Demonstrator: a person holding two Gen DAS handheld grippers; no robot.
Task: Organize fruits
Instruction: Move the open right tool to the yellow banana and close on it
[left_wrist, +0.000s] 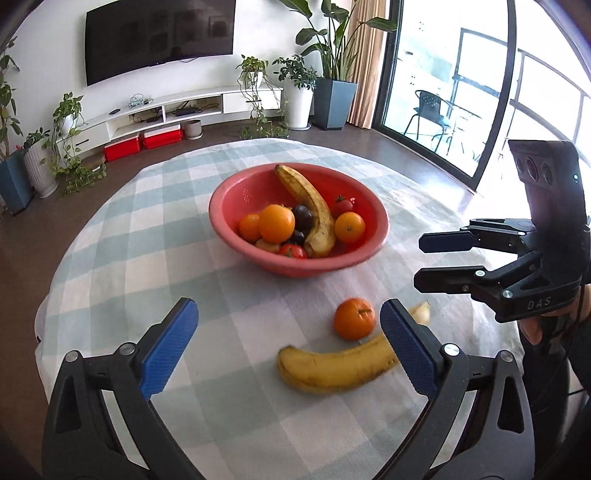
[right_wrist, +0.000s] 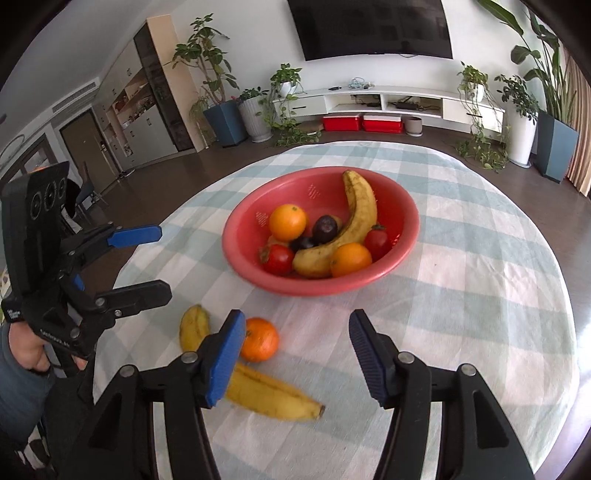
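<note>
Both my grippers, left (left_wrist: 288, 347) and right (right_wrist: 297, 360), fingers apart and empty; red bowl (left_wrist: 236, 192) mostly loaded, banana (left_wrist: 332, 365) and orange (left_wrist: 354, 318) left on desk (left_wrist: 184, 258).

We hold our left gripper (left_wrist: 288, 343) and right gripper (right_wrist: 297, 354) side by side on the near side of the bowl (left_wrist: 229, 218), both tilted down, jaws apart and empty.
</note>
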